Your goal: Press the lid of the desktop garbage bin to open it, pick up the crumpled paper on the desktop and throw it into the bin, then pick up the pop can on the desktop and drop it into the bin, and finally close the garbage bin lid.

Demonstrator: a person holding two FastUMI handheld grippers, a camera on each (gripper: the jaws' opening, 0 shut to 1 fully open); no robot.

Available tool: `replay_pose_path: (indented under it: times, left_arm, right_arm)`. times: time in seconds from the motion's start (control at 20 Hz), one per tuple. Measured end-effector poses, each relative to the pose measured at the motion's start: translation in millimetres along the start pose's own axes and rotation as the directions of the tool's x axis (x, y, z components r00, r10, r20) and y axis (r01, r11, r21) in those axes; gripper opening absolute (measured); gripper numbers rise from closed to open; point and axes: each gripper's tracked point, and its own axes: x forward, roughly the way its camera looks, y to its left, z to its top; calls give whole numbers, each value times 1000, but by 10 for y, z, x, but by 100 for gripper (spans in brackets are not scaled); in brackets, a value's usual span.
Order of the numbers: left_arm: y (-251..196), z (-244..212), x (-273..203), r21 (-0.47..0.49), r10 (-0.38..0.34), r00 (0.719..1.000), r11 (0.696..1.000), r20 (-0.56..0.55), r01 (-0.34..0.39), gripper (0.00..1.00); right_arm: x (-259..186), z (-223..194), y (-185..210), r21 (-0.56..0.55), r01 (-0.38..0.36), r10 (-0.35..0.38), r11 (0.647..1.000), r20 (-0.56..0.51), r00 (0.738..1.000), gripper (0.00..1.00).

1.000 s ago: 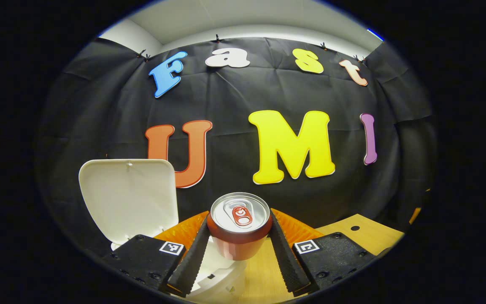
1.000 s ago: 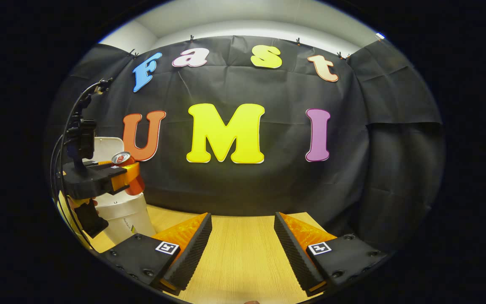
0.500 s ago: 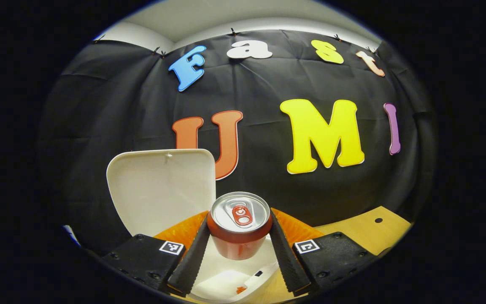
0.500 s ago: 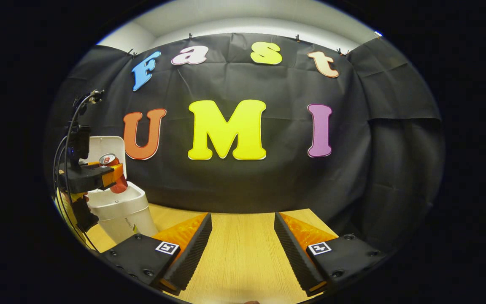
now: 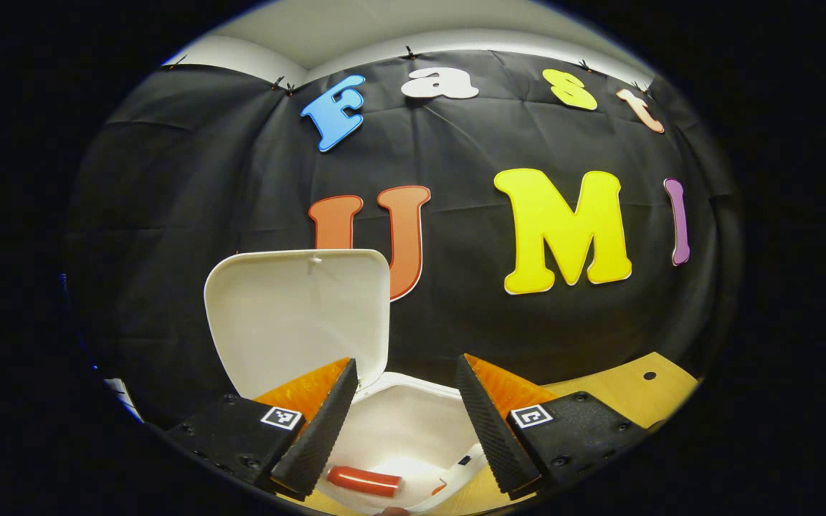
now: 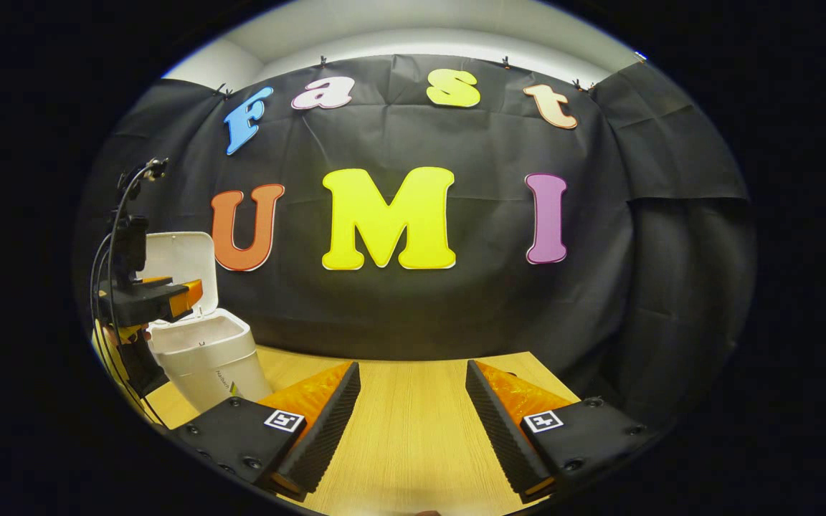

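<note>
Left tool [image 5: 402, 416] hangs spread and empty above my open bin [image 5: 413, 430], lid [image 5: 298, 315] upright for clearance; pop can [image 5: 364, 481] lies inside. Right tool [image 6: 413, 416], also agape, idles over the desk [image 6: 413, 430].

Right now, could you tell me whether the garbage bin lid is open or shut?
Open. The lid stands raised behind the bin, whose mouth is uncovered, with the pop can lying inside. The left tongs hover open above it.
</note>
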Motion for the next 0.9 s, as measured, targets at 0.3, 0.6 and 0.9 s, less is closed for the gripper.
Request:
replay_pose_path:
  times: [0.3, 0.6, 0.9]
  left_arm:
    - [68, 510, 67, 12, -39, 998, 999, 52, 38, 90]
    - [262, 1065, 280, 21, -42, 993, 999, 110, 40, 90]
    - [664, 1258, 539, 28, 26, 991, 999, 130, -30, 90]
  right_arm:
    - [44, 38, 167, 3, -29, 29, 1000, -5, 1000, 95]
    - [-6, 162, 181, 16, -21, 20, 1000, 28, 999, 95]
    - [12, 132, 78, 30, 12, -12, 999, 27, 1000, 95]
